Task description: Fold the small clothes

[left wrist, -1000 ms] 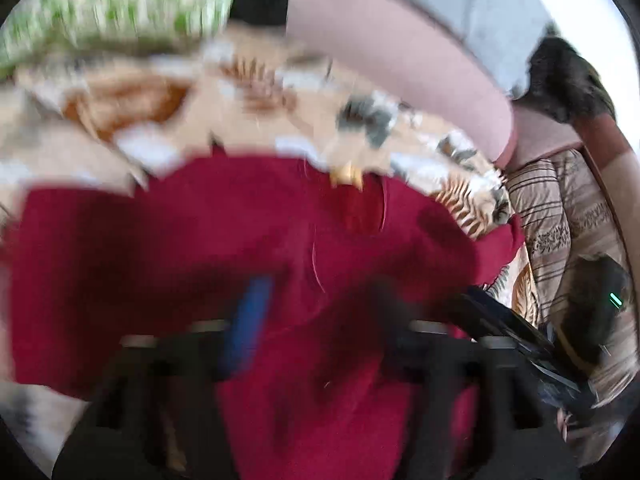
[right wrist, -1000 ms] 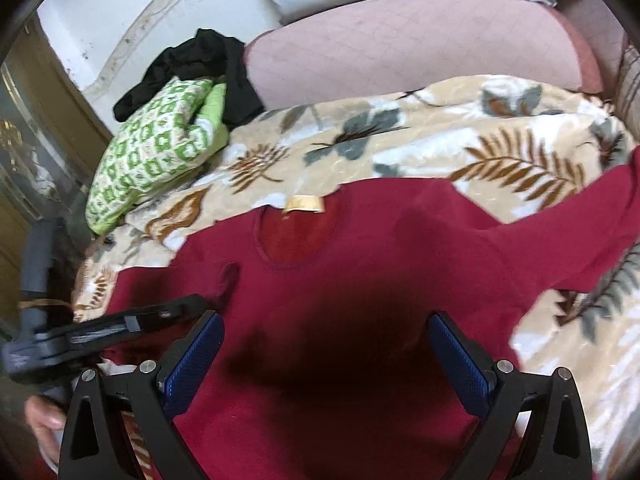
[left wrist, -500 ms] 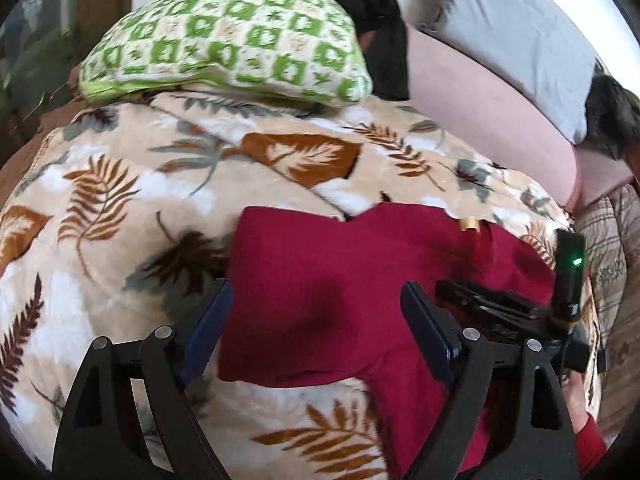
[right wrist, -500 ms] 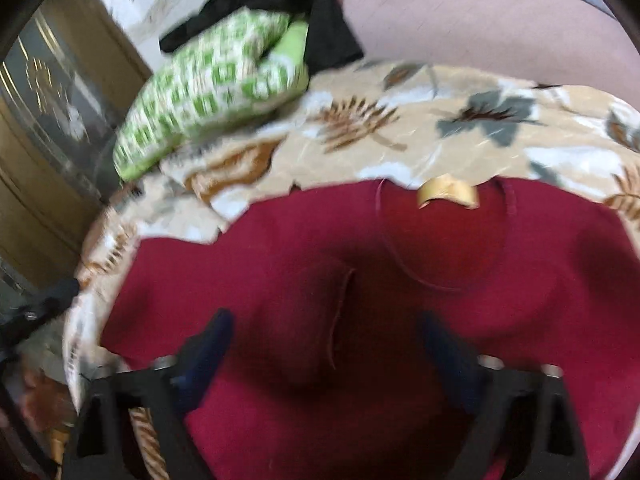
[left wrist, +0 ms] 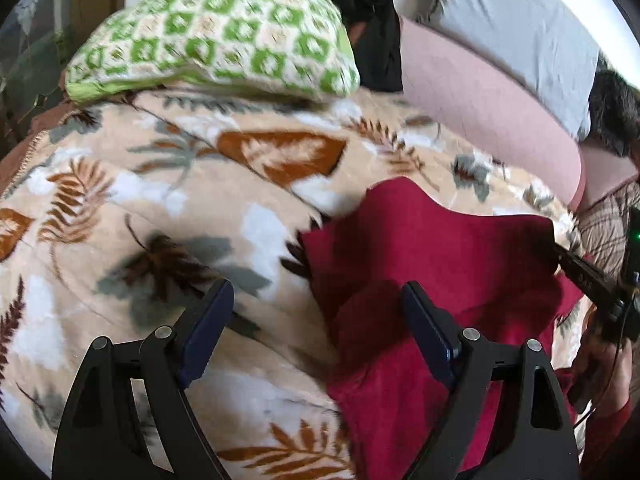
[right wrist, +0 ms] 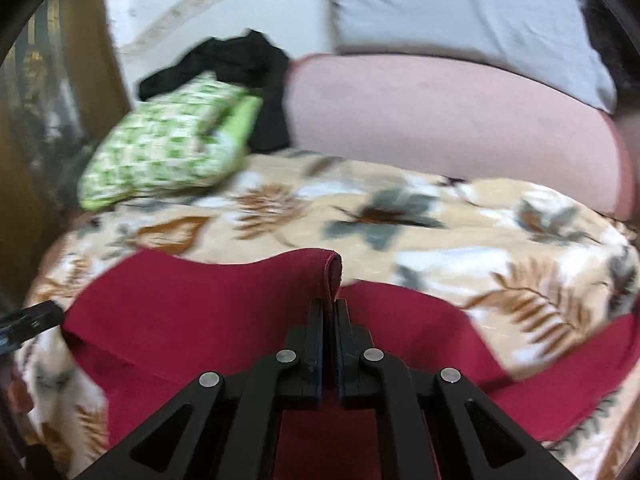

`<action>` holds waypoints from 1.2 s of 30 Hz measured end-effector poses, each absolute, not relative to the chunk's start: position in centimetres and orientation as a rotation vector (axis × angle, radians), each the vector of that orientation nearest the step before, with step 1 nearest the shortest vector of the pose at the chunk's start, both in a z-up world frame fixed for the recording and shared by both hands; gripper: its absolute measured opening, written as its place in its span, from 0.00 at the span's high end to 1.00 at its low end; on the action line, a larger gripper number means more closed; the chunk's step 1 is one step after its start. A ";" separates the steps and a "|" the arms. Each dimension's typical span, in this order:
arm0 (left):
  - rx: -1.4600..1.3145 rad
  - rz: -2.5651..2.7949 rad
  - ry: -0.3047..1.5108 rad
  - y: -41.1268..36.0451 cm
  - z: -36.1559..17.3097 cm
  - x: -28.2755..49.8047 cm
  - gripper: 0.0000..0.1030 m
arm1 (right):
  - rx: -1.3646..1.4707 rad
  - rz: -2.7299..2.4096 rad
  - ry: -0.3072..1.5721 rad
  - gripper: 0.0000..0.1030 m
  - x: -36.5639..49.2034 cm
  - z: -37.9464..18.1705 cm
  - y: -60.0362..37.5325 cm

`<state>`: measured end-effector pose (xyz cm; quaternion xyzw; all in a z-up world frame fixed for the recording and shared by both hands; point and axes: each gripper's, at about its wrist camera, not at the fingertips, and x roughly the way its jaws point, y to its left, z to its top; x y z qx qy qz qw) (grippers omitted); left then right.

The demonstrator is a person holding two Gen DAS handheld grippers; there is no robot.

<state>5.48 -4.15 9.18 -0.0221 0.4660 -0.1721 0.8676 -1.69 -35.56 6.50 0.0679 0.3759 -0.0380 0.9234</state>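
My left wrist cam looks from low, close, over the leaf blanket (left wrist: 168, 208) toward the green pillow (left wrist: 224, 36). Right cam faces the same pillow (right wrist: 172, 144) & blanket (right wrist: 460, 232), also near.

The right hand-held gripper (right wrist: 329, 312) pinches a raised fold of the red shirt (right wrist: 192, 308) above the leaf-print blanket (right wrist: 460, 240).

shirt (left wrist: 432, 248): on the blanket (left wrist: 160, 208), toward its right side, partly folded over itself
right gripper (right wrist: 329, 312): over the shirt, pinching a raised fold of it
left gripper (left wrist: 316, 320): above the shirt's left edge, one finger over the blanket, one over the shirt
pillow (left wrist: 216, 40): at the blanket's far left corner
dark clothes (left wrist: 376, 28): behind and right of the pillow
bolster (right wrist: 440, 120): along the blanket's far edge
cushion (right wrist: 460, 4): behind the bolster
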 end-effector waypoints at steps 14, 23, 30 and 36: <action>0.162 -0.356 1.126 -7.6 2.5 4.0 0.17 | 0.165 -0.244 0.837 0.96 -2.5 6.7 -41.4; 0.121 -0.444 1.116 -6.3 3.8 1.6 0.17 | 0.262 -0.201 0.884 0.56 -5.2 5.8 -44.6; -0.032 -0.549 1.222 -5.0 3.2 -3.7 0.17 | 0.310 -0.103 0.960 0.40 -18.6 4.4 -45.7; -0.131 -0.612 1.278 -4.4 2.5 -7.8 0.17 | 0.362 -0.095 0.995 0.37 -25.9 1.9 -45.6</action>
